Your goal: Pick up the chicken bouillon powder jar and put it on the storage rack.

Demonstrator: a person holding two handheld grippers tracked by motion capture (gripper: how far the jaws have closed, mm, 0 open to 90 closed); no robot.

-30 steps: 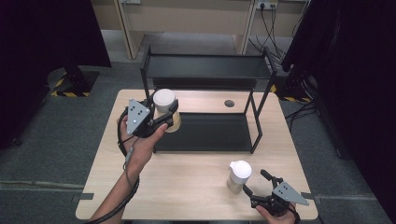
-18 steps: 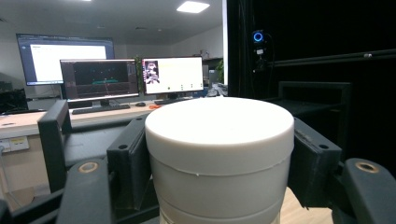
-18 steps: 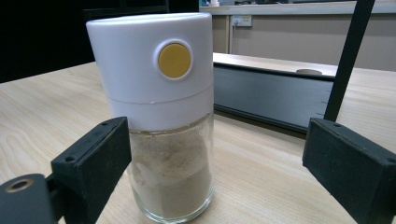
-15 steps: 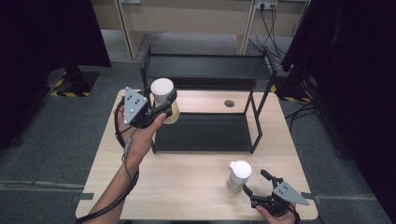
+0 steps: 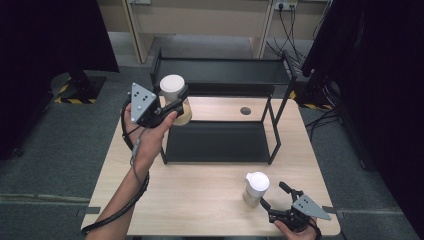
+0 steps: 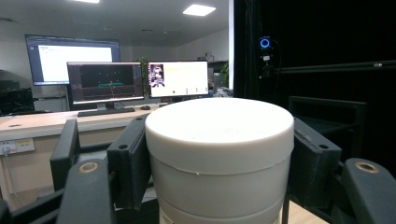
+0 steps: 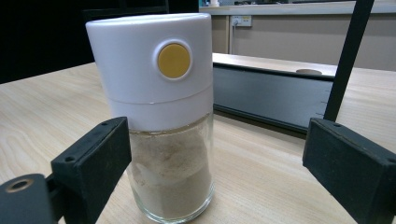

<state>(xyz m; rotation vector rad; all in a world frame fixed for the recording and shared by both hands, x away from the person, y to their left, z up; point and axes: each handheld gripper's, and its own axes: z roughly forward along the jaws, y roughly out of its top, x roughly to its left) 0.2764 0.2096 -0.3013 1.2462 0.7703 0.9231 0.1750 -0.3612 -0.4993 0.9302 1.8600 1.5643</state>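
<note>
Up at the frame's upper left, the left gripper (image 5: 172,102) clamps a white-lidded jar (image 5: 174,95) upright, level with the black rack's top shelf (image 5: 225,75) to its right; the right gripper (image 5: 280,200) idles open.

Held jar (image 6: 219,158) running off the left gripper view's bottom edge, its contents hiding behind the lid, monitor text (image 6: 177,77) blurring beyond reading.

White-capped jar (image 5: 174,97) upright aloft at rack's left end; powder-filled shaker (image 5: 255,188) upright on table.
</note>
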